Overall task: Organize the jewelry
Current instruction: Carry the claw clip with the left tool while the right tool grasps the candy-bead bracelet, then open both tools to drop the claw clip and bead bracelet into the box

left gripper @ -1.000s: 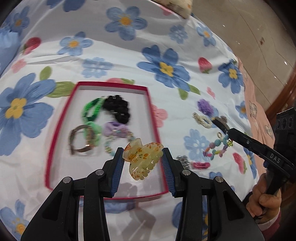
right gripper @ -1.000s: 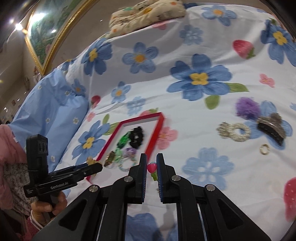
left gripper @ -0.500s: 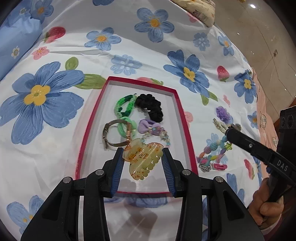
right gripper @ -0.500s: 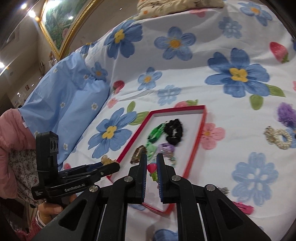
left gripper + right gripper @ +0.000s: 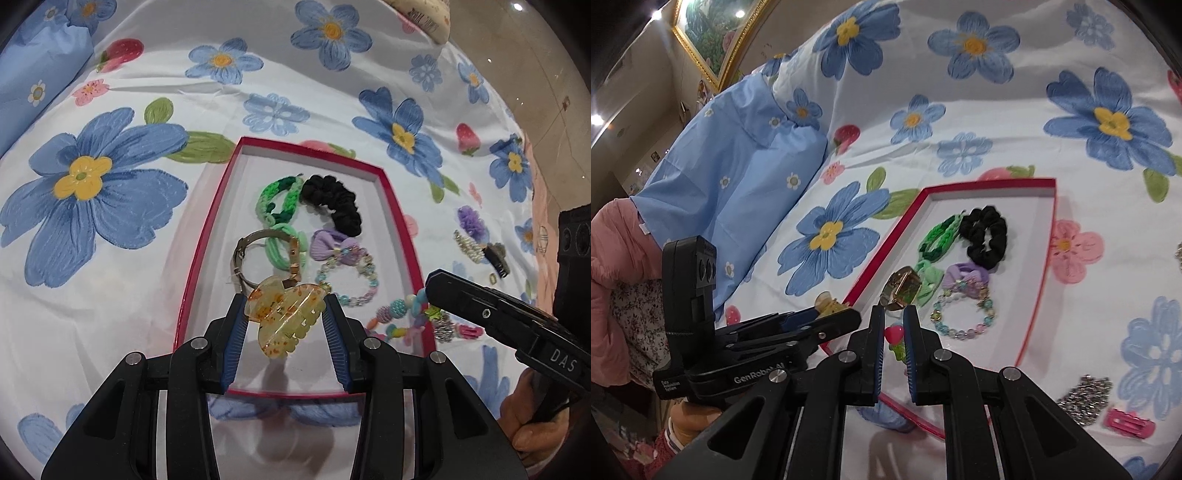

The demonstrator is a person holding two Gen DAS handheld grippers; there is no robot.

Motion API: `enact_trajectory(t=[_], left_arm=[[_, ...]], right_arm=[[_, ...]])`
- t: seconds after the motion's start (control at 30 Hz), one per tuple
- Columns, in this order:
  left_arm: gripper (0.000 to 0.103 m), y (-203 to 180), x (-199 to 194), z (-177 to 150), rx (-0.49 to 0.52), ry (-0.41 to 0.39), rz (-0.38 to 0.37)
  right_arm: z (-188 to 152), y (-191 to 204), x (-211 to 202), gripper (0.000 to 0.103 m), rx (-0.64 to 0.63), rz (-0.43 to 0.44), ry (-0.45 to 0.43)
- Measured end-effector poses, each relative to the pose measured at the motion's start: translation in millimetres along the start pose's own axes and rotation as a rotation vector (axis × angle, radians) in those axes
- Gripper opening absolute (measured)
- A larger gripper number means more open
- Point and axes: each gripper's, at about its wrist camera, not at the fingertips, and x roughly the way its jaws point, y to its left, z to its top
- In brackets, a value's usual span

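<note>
My left gripper (image 5: 284,314) is shut on a yellow translucent claw clip (image 5: 286,317) and holds it above the near end of the red-rimmed box (image 5: 212,225). The box holds a green scrunchie (image 5: 279,199), a black scrunchie (image 5: 332,206), a purple bow (image 5: 332,247), a beaded bracelet (image 5: 351,280) and a watch (image 5: 258,258). My right gripper (image 5: 894,332) is shut on a small strawberry hair clip (image 5: 894,338), over the box's near corner (image 5: 923,424). The right gripper also shows in the left wrist view (image 5: 432,288).
The box lies on a flower-print bedsheet (image 5: 110,184). Right of the box lie a colourful bead bracelet (image 5: 399,317), a purple scrunchie (image 5: 471,221), a pearl ring (image 5: 467,245), a dark claw clip (image 5: 498,254), a rhinestone piece (image 5: 1086,395) and a pink clip (image 5: 1130,421). A blue pillow (image 5: 731,177) lies left.
Both grippers have moved toward and over the box with their clips still held. The box now sits closer and more central in both views.
</note>
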Motion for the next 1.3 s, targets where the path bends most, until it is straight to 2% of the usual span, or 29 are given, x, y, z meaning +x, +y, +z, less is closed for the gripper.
enact_trajectory(t=[0.43, 0.67, 0.93, 1.3], left_arm=[[0.040, 8, 41, -11, 0.007, 0.089, 0.038], [0.040, 9, 46, -11, 0.006, 0.095, 0.045], [0.040, 1, 50, -10, 0.047, 0.100, 0.091], [0.045, 0, 50, -10, 0.042, 0.107, 0.088]], right_arm=[[-11, -35, 37, 0.010, 0.037, -0.084, 0.087], [-14, -42, 49, 0.010, 0.020, -0.109, 0.122], [-13, -39, 53, 0.010, -0.015, -0.144, 0.135], [-12, -39, 54, 0.012, -0.016, -0.149, 0.140]])
